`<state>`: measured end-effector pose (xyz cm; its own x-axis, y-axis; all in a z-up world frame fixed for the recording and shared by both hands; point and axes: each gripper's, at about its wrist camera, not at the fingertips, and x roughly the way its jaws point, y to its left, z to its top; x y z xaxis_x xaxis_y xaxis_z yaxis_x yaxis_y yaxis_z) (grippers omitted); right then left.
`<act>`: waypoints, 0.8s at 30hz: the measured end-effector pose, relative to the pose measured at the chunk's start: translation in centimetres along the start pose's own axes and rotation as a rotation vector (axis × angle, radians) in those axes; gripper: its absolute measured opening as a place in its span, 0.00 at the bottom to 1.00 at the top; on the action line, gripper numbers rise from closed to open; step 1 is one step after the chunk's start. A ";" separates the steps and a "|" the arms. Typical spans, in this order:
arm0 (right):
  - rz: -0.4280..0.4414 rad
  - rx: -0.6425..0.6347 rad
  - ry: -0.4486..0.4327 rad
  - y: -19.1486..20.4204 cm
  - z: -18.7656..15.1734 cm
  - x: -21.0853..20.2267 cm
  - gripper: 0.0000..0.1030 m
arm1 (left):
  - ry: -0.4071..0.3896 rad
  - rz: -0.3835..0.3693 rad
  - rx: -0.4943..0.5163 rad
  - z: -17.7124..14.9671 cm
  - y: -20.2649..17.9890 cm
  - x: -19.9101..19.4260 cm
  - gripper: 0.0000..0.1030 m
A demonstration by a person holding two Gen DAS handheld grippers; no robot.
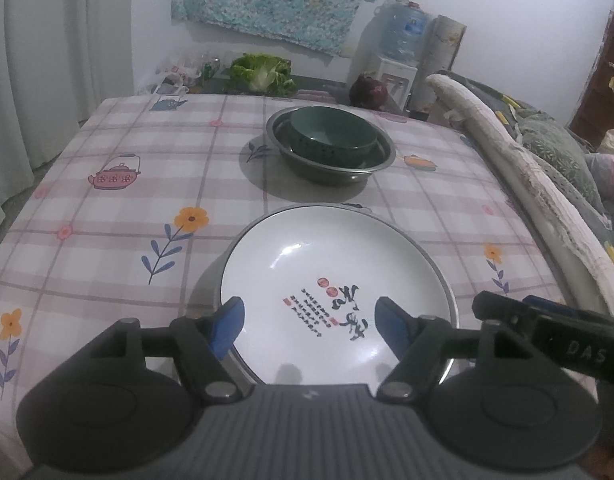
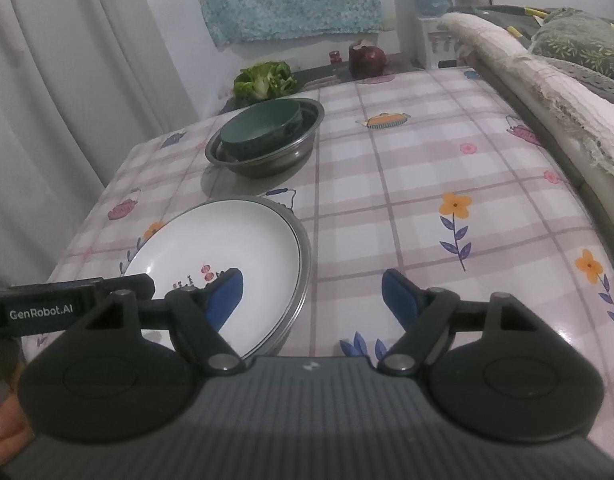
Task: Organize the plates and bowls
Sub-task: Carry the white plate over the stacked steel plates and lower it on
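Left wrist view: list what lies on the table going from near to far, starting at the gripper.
Left gripper, jaws open → white plate resting on a metal plate's rim → green bowl sitting inside the metal basin → leafy greens past the table's far edge.

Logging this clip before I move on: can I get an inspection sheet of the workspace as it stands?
Surface: table under a checked cloth printed with flowers and teapots.
Job's things: white plate with writing, resting on a metal plate whose rim shows around it; behind them a green bowl sits inside a metal bowl.
Clutter: nothing seen on the cloth.
Grippers: left gripper open, over the white plate's near side; right gripper open, straddling the plates' right rim; neither holds anything.
Cables: nothing seen.
Surroundings: curtain, patterned wall cloth, lettuce, water bottle, bedding.
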<state>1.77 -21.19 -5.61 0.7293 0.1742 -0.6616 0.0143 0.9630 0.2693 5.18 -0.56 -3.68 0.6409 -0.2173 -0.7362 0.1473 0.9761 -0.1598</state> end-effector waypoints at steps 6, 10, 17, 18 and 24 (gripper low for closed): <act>0.001 -0.005 -0.007 0.0 0.0 -0.6 0.76 | -0.001 0.003 0.000 0.0 -0.2 -0.2 0.74; 0.000 0.000 -0.009 -0.1 0.0 -0.9 0.76 | 0.009 0.004 0.003 -0.1 -0.4 -0.3 0.75; -0.004 0.006 -0.016 -0.5 -0.1 -1.6 0.76 | 0.013 0.007 0.001 -0.1 -0.7 -0.5 0.75; -0.003 0.005 -0.017 -0.5 -0.1 -1.6 0.76 | 0.014 0.007 0.000 -0.2 -0.8 -0.6 0.75; -0.002 0.011 -0.019 -0.5 -0.1 -1.7 0.76 | 0.011 0.018 0.012 -0.3 -1.0 -0.8 0.76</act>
<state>0.39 -21.98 -4.70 0.7422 0.1682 -0.6487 0.0230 0.9610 0.2755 4.26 -1.33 -3.14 0.6349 -0.1999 -0.7463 0.1452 0.9796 -0.1388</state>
